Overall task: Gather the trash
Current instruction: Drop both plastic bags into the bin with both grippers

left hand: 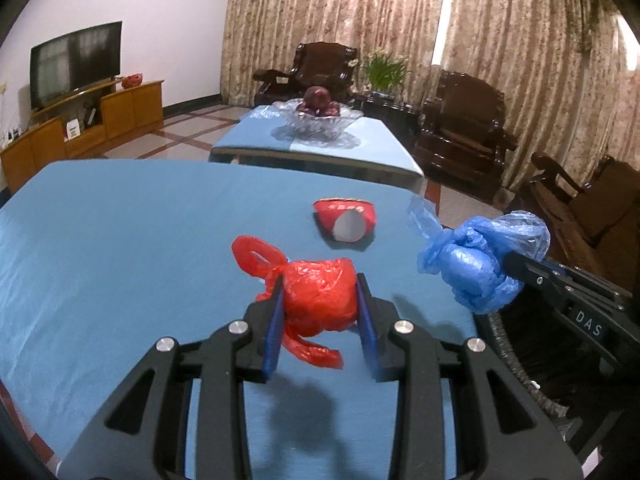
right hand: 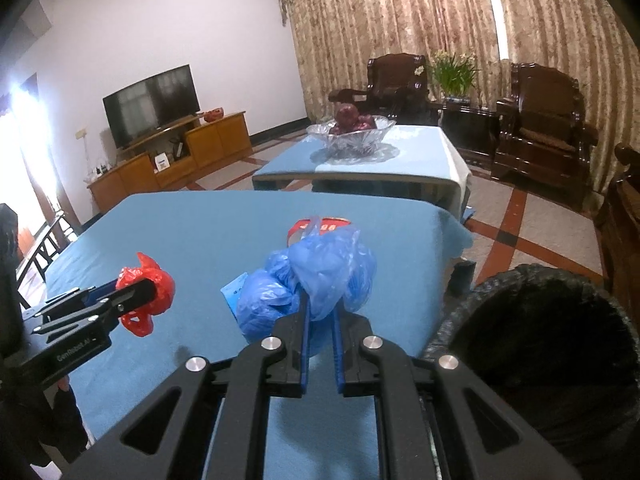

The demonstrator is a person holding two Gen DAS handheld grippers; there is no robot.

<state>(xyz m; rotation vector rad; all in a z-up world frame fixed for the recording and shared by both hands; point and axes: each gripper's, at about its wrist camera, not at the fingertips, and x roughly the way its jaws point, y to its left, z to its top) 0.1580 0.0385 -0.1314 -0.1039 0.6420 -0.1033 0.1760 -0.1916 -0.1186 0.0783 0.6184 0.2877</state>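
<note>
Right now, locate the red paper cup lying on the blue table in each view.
Left wrist view: red paper cup lies on its side right of center, beyond the red bag, white bottom facing the camera.
Right wrist view: only its red rim shows at center, behind the blue bag.
Shared landmark: glass fruit bowl on the far table.

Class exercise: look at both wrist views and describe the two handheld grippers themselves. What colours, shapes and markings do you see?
Both grippers are matte black, with angular linkage arms that have triangular cut-outs and round silver pivot bolts. Each has two flat fingers faced with blue pads. The left gripper carries white lettering along its side, which is visible in the right wrist view. The right gripper bears white letters reading "DAS" on its body, seen from the left wrist view. No cables show.
</note>
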